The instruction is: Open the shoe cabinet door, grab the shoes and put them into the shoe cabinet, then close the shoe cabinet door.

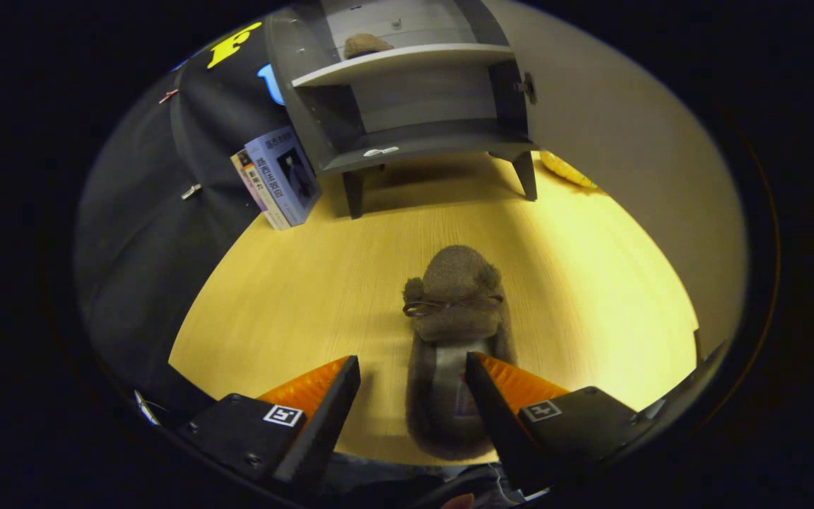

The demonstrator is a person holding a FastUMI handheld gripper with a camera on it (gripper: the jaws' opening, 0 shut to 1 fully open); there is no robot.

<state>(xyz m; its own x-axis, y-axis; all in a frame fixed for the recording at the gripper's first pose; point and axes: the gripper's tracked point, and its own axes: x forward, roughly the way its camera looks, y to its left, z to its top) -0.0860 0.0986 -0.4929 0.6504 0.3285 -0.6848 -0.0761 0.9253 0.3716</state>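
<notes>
A brown fuzzy slipper (455, 311) with a small bow lies on the wooden tabletop (294, 297), toe pointing toward the cabinet. My gripper (413, 367) stands open above its heel end; the right finger hangs over the slipper's opening, the left finger is beside it over bare wood. Beyond the slipper stands the grey shoe cabinet (407, 106) on short dark legs, its door (626, 141) swung open to the right. A second brown slipper (366, 44) rests on the cabinet's white upper shelf (407, 62). The lower compartment holds only a small white tag.
A few books (276, 177) lean against the cabinet's left side on the table. A yellow object (566, 170) lies behind the cabinet's right leg, by the open door. Black cloth wall runs along the left.
</notes>
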